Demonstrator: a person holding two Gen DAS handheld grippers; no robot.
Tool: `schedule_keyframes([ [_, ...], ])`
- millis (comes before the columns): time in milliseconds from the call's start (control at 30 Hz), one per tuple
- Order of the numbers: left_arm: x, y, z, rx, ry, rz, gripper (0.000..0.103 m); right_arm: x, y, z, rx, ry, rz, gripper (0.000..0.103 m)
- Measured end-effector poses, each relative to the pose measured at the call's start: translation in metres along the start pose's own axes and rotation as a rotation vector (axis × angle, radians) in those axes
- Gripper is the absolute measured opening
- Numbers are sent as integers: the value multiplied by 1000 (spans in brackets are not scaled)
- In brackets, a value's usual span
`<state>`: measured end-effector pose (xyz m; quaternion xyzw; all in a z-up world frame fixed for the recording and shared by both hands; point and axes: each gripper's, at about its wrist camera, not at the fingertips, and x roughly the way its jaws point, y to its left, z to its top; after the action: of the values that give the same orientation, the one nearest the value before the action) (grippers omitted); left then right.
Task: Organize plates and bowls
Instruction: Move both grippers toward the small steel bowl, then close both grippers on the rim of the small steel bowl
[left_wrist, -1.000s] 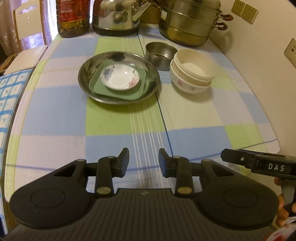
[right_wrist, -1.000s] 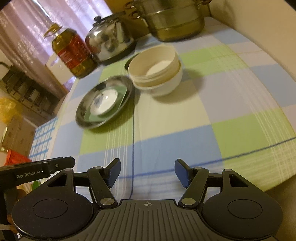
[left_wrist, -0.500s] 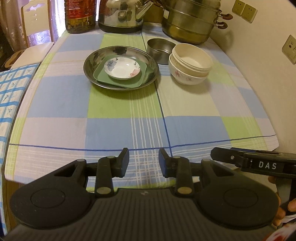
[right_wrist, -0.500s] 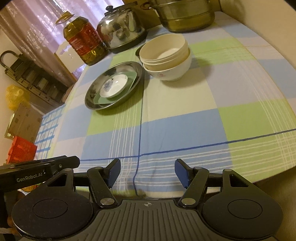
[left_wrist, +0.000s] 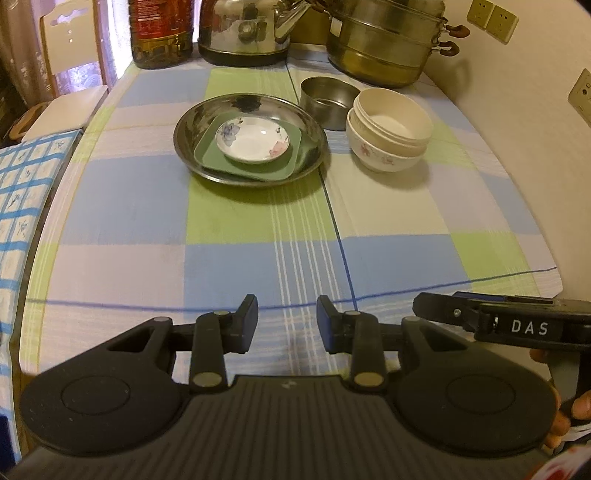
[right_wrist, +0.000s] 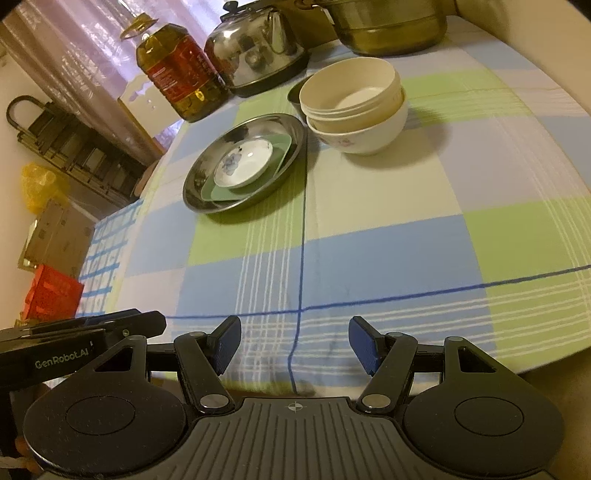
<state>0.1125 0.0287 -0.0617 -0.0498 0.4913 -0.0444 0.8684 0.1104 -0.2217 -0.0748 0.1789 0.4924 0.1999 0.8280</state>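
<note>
A round steel plate (left_wrist: 314, 122) (right_wrist: 284, 127) lies at the far middle of the checked tablecloth. In it sits a green square plate (left_wrist: 284, 166) (right_wrist: 282, 146), and on that a small white flowered dish (left_wrist: 253, 142) (right_wrist: 243, 162). To its right stand stacked bowls (left_wrist: 388, 129) (right_wrist: 354, 103), cream ones nested in a white flowered one. A small steel bowl (left_wrist: 327, 98) stands behind them. My left gripper (left_wrist: 287, 323) hovers open and empty over the near edge. My right gripper (right_wrist: 294, 345) is also open and empty, well short of the dishes.
At the back stand an oil bottle (right_wrist: 177, 72), a steel kettle (left_wrist: 243, 29) (right_wrist: 258, 44) and a brass steamer pot (left_wrist: 384, 40). A wall with sockets (left_wrist: 491, 16) runs along the right. A chair (left_wrist: 70, 66) and a blue-checked cloth (left_wrist: 22, 192) lie left.
Both views first drew back from the dishes, then came slightly nearer again. The dishes have not moved. Both grippers keep the same width.
</note>
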Motion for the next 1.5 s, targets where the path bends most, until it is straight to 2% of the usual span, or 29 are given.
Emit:
schedule_keyframes([
  [267, 21, 19, 38, 44, 8, -47, 31, 21, 15, 24, 29, -22, -12, 65],
  [533, 46, 47, 94, 94, -16, -81, 31, 57, 46, 67, 54, -81, -16, 63],
  [900, 96, 79, 179, 153, -62, -105, 31, 108, 69, 138, 77, -168, -54, 41],
  [1200, 138, 64, 246, 193, -96, -170, 31, 120, 53, 204, 53, -268, -133, 33],
  [1500, 186, 30, 279, 226, -64, -235, 31, 130, 12, 255, 35, -268, -224, 32],
])
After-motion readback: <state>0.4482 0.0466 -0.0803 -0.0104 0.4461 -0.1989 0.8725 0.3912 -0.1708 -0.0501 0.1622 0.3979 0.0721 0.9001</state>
